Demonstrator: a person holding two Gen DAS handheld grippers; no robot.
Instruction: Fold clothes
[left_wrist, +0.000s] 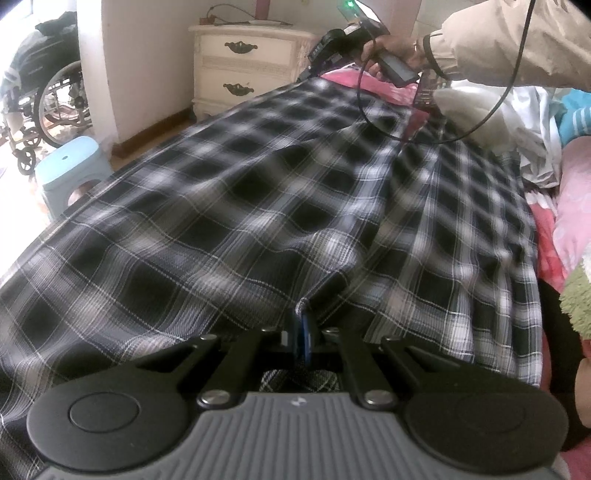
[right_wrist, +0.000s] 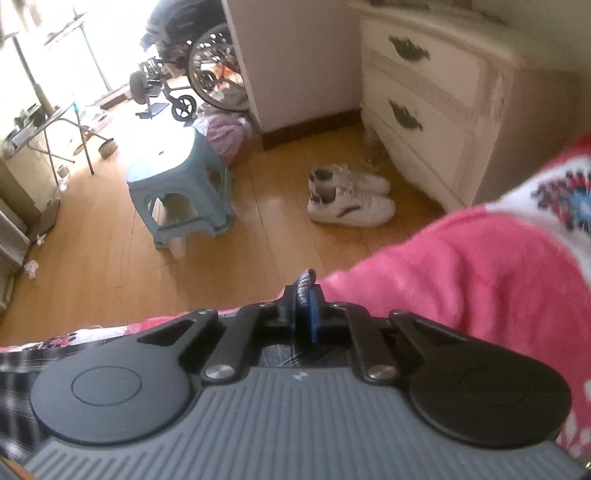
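The black-and-white plaid cloth garment (left_wrist: 258, 192) lies spread over the pink bed (right_wrist: 461, 266); the left claw (left_wrist: 303, 328) pinches its near edge, fabric stretching ahead; the right claw (right_wrist: 304, 306) is clamped on its far corner at the bed's edge.

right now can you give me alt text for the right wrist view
The right tongs are shut on a bit of plaid fabric at the edge of a pink blanket. Beyond lie a wooden floor, a blue stool, white sneakers, a cream dresser and a wheelchair.
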